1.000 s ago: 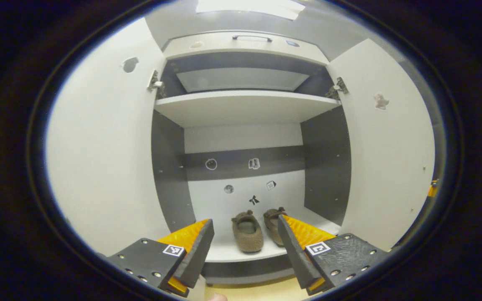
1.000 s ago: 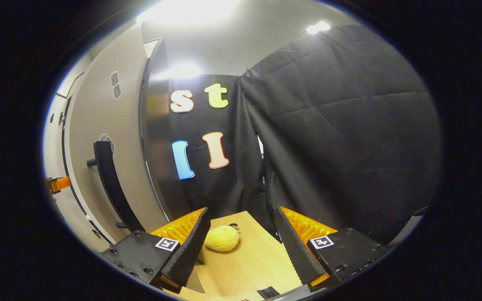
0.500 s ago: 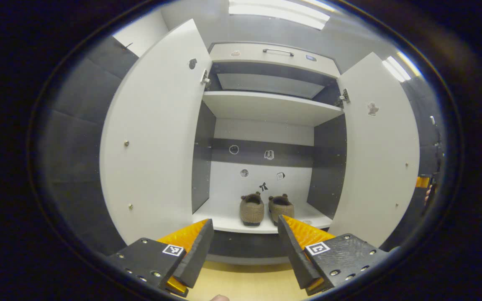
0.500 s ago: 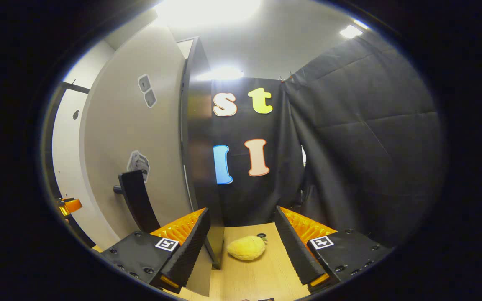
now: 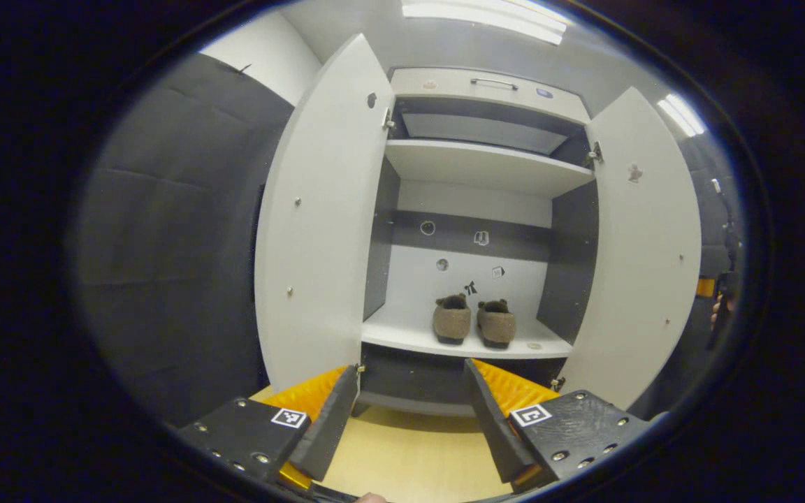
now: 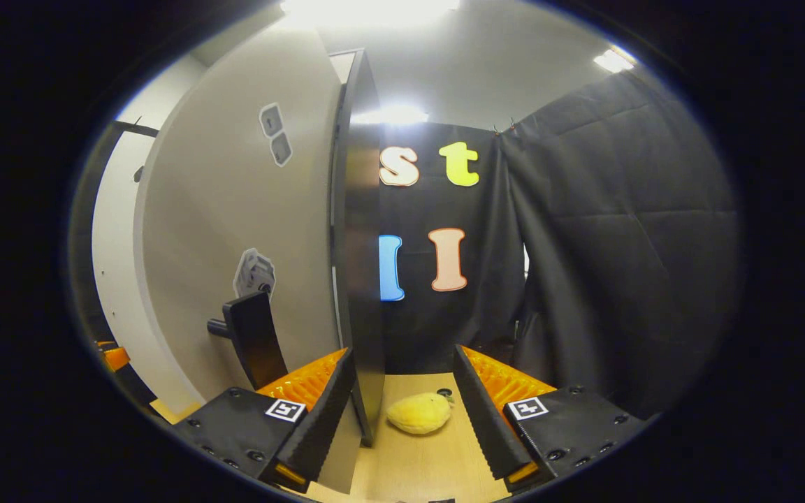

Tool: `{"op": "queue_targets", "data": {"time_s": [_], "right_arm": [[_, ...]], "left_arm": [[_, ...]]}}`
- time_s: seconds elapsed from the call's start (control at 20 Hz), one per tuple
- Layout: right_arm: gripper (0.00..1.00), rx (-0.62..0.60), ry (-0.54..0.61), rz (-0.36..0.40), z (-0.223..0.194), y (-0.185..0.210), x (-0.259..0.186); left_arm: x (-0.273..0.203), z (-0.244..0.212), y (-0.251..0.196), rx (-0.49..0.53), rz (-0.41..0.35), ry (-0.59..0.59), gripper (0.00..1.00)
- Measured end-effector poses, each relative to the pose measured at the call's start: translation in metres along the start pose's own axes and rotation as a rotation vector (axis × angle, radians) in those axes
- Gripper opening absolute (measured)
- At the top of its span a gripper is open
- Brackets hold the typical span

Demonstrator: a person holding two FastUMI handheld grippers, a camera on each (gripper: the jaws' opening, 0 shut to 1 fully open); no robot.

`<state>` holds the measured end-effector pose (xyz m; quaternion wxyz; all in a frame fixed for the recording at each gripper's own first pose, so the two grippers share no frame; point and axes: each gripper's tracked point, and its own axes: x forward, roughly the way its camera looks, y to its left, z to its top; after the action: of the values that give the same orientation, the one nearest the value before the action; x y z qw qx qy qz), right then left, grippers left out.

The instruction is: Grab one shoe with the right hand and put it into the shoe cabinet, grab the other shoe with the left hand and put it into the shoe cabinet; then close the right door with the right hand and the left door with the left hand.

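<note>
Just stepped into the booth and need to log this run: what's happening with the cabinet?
Both shoes sit side by side on the lower shelf of the shoe cabinet, whose two doors stand open. The left tongs face it, open and empty. The right tongs, also open, are beside the right door, near its dark handle, ready for closing.

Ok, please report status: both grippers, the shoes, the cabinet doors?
Left gripper open, empty. Right gripper open, at right door edge. Both shoes on the cabinet's lower shelf. Both doors open, path unobstructed.
</note>
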<state>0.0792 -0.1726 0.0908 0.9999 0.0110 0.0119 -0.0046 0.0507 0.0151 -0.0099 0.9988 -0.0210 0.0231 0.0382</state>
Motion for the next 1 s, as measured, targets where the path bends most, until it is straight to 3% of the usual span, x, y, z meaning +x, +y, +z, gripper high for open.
{"op": "queue_targets", "data": {"time_s": [0.1, 0.15, 0.25, 0.3, 0.35, 0.5, 0.55, 0.75, 0.8, 1.0], "right_arm": [[0.85, -0.013, -0.015, -0.011, 0.005, 0.003, -0.003], [0.89, -0.015, -0.020, -0.013, 0.006, 0.006, -0.002], [0.85, -0.007, -0.023, 0.004, 0.003, 0.019, -0.002], [0.90, -0.006, -0.026, 0.011, 0.003, 0.026, -0.003], [0.85, -0.009, -0.032, 0.017, 0.004, 0.034, -0.003], [0.85, -0.014, -0.053, 0.038, 0.006, 0.057, -0.003], [0.90, -0.016, -0.056, 0.040, 0.007, 0.062, -0.002], [0.90, -0.010, -0.059, 0.047, 0.006, 0.088, 0.000], [0.86, -0.005, -0.054, 0.050, 0.005, 0.094, 0.001], [0.90, 0.027, -0.046, 0.090, 0.005, 0.131, 0.015]], "left_arm": [[-0.001, -0.007, -0.004, -0.032, -0.017, 0.009, 0.89], [-0.001, -0.008, -0.005, -0.039, -0.019, 0.012, 0.89], [0.003, -0.010, -0.008, -0.052, -0.031, 0.022, 0.89], [0.004, -0.009, -0.010, -0.059, -0.039, 0.024, 0.89], [0.005, -0.008, -0.010, -0.062, -0.046, 0.023, 0.89], [0.006, -0.003, -0.005, -0.056, -0.053, 0.024, 0.89], [0.006, -0.001, -0.003, -0.055, -0.055, 0.031, 0.89], [0.007, 0.004, 0.014, -0.057, -0.060, 0.050, 0.89], [0.006, 0.005, 0.019, -0.055, -0.057, 0.056, 0.89], [-0.001, 0.013, 0.041, -0.043, -0.041, 0.066, 0.89]]}}
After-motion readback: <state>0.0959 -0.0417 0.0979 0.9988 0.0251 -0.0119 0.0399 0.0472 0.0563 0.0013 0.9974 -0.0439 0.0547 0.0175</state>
